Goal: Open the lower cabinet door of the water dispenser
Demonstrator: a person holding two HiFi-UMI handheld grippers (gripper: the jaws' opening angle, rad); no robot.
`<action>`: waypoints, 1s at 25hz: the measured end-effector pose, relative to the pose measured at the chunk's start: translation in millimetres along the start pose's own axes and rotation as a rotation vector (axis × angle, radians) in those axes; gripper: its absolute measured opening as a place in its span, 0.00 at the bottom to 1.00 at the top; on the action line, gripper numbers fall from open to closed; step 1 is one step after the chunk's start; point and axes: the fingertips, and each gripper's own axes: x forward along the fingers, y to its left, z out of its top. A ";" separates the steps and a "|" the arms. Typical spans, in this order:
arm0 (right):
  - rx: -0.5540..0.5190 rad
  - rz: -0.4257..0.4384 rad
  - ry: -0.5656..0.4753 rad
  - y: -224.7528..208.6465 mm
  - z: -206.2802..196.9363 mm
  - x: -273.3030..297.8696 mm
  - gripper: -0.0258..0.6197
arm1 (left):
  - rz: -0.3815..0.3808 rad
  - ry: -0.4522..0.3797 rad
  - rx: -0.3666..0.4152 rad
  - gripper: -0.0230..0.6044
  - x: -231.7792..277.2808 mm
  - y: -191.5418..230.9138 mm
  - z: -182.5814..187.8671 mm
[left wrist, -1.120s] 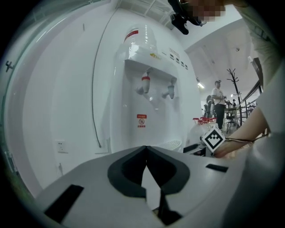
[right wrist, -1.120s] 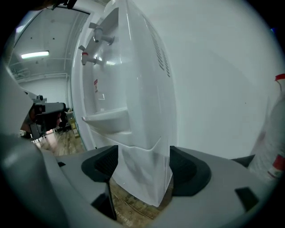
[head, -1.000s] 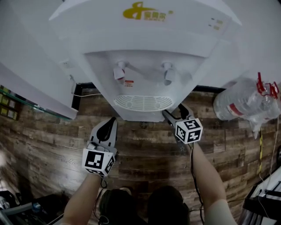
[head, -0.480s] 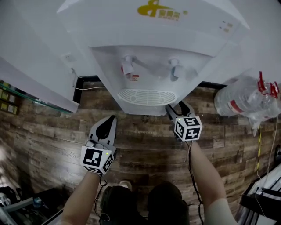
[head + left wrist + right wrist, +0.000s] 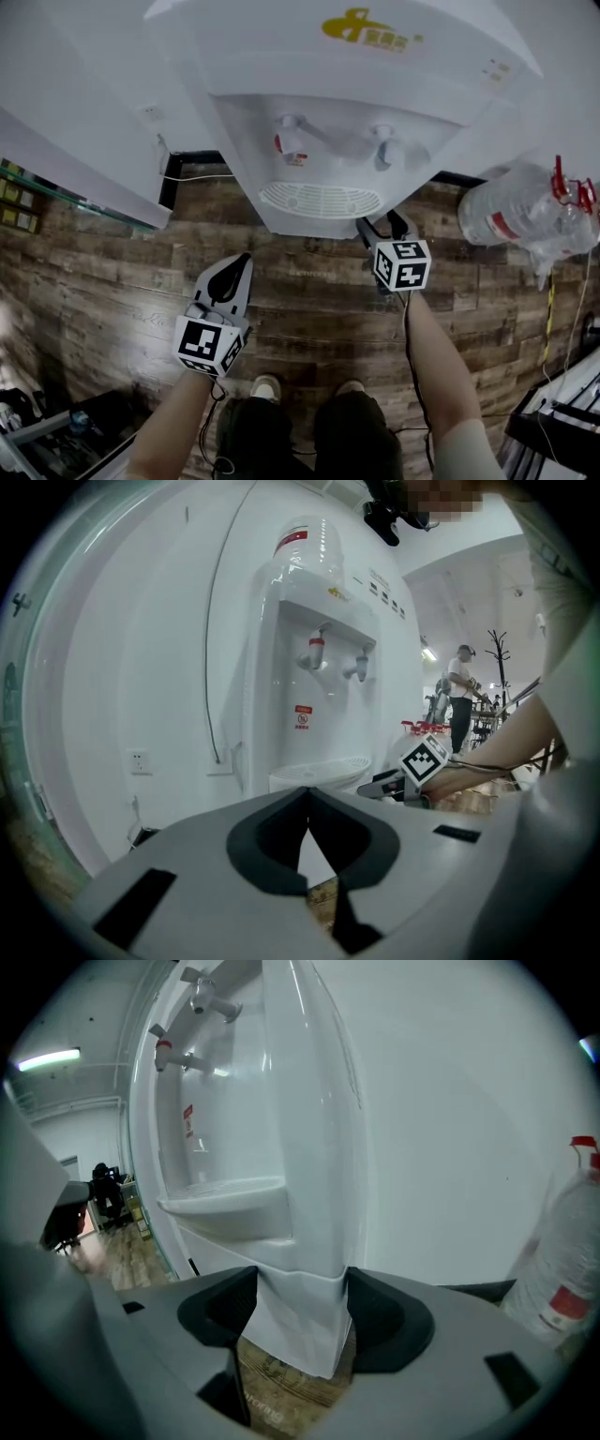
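The white water dispenser [image 5: 356,112] stands against the wall, its drip tray [image 5: 319,199] jutting toward me. My right gripper [image 5: 382,228] reaches in under the tray's right side. In the right gripper view the lower cabinet door's white edge [image 5: 302,1330] fills the gap between the jaws of the right gripper [image 5: 300,1293], and both dark pads touch it. My left gripper [image 5: 236,265] hangs over the floor in front of the dispenser's left side, apart from it. The left gripper [image 5: 307,794] is shut and holds nothing.
A large clear water bottle [image 5: 520,220] with a red cap lies on the wood floor at the right. A white panel [image 5: 75,178] flanks the dispenser's left, with a wall socket [image 5: 139,759] low down. The person's shoes [image 5: 267,386] are below the grippers.
The right jaws have drawn in around the door's edge and sit further under the tray. The left gripper has drifted slightly. The head view has shifted, so the dispenser sits further right.
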 end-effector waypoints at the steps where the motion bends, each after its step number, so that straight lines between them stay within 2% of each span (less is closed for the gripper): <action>1: -0.009 0.007 0.006 0.7 -1.1 3.0 0.53 | 0.005 0.001 -0.001 0.04 0.8 2.7 -1.8; 4: -0.029 0.035 0.028 3.4 -3.3 12.2 0.62 | 0.022 -0.002 -0.020 0.04 2.7 10.3 -2.9; 6: -0.035 0.048 0.032 3.6 -3.3 12.9 0.63 | 0.027 -0.007 -0.028 0.04 3.4 12.7 -1.7; 16: 0.016 0.006 0.043 16.2 -18.9 -15.4 0.53 | 0.014 0.032 -0.049 0.04 -0.3 6.1 -9.3; 19: 0.072 0.011 0.055 27.6 -30.9 -34.3 0.49 | 0.015 0.063 -0.073 0.04 -8.8 5.5 -14.9; 25: 0.136 0.035 0.153 62.5 -57.5 -73.0 0.41 | -0.010 0.151 -0.116 0.04 -42.6 -3.2 -28.6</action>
